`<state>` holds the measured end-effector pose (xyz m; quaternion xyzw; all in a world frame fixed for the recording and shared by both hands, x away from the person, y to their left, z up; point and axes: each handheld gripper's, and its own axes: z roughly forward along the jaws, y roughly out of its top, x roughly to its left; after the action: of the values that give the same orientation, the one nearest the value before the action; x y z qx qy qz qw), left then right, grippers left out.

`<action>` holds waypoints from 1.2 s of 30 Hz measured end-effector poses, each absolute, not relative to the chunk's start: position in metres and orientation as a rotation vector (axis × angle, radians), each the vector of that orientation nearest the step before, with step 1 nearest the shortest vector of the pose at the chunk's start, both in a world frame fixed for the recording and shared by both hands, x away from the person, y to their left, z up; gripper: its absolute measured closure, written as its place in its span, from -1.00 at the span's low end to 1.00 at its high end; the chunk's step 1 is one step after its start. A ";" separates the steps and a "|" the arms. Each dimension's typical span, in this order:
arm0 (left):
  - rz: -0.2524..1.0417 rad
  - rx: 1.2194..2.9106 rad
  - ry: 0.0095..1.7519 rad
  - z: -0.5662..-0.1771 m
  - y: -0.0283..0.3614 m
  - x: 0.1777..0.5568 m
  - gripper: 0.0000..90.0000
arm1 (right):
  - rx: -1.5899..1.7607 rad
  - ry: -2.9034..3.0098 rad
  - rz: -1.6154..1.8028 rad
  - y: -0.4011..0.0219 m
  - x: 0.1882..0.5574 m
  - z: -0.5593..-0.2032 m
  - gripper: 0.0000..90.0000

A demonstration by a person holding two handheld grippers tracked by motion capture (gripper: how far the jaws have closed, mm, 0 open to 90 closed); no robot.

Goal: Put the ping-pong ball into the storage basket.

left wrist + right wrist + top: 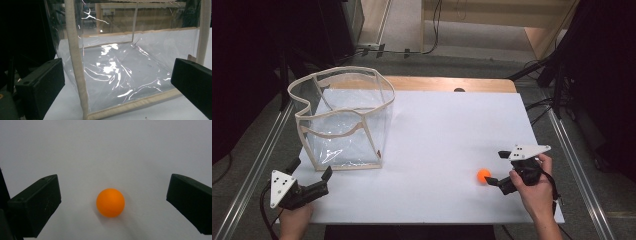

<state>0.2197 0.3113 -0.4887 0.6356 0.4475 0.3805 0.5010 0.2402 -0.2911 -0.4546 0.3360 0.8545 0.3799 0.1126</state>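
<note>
A small orange ball (483,175) lies on the white table top (447,125) at the front right. My right gripper (497,167) is open just right of it, one jaw on each side and slightly behind the ball. In the right gripper view the ball (110,202) rests between the open gripper (113,188), touching neither jaw. A clear plastic bag (344,120) with beige trim stands open-topped at the left. My left gripper (311,170) is open at the bag's front left corner. The bag's beige corner seam (76,65) stands between the open left gripper (117,75).
A strip of wooden table (447,84) shows behind the white sheet, with a small dark mark (459,90) on it. Metal rails (259,160) run along both sides of the table. Cables lie on the floor at the back right (539,107).
</note>
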 end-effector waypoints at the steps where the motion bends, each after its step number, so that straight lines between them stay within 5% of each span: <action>1: 0.920 1.538 1.081 -0.489 0.311 0.220 -1.00 | 0.986 2.507 1.115 -0.291 0.240 -0.455 -1.00; 19: 0.922 1.541 1.066 -0.489 0.310 0.219 -1.00 | 0.935 2.696 0.906 -0.270 0.251 -0.465 -0.99; 20: 0.921 1.541 1.066 -0.489 0.310 0.219 -1.00 | 0.928 2.702 0.886 -0.268 0.252 -0.465 -0.88; 28: 0.921 1.544 1.066 -0.489 0.311 0.219 -1.00 | 0.932 2.744 0.818 -0.263 0.256 -0.469 -0.85; 29: 0.921 1.543 1.066 -0.489 0.311 0.219 -1.00 | 0.938 2.746 0.779 -0.262 0.256 -0.471 -0.70; 36: 0.920 1.543 1.066 -0.489 0.311 0.219 -1.00 | 0.958 2.756 0.721 -0.257 0.260 -0.476 -0.53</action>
<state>0.2191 0.3108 -0.4888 0.6387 0.4412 0.3809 0.5023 0.2596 -0.2573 -0.4758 0.3179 0.9149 0.2393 0.0679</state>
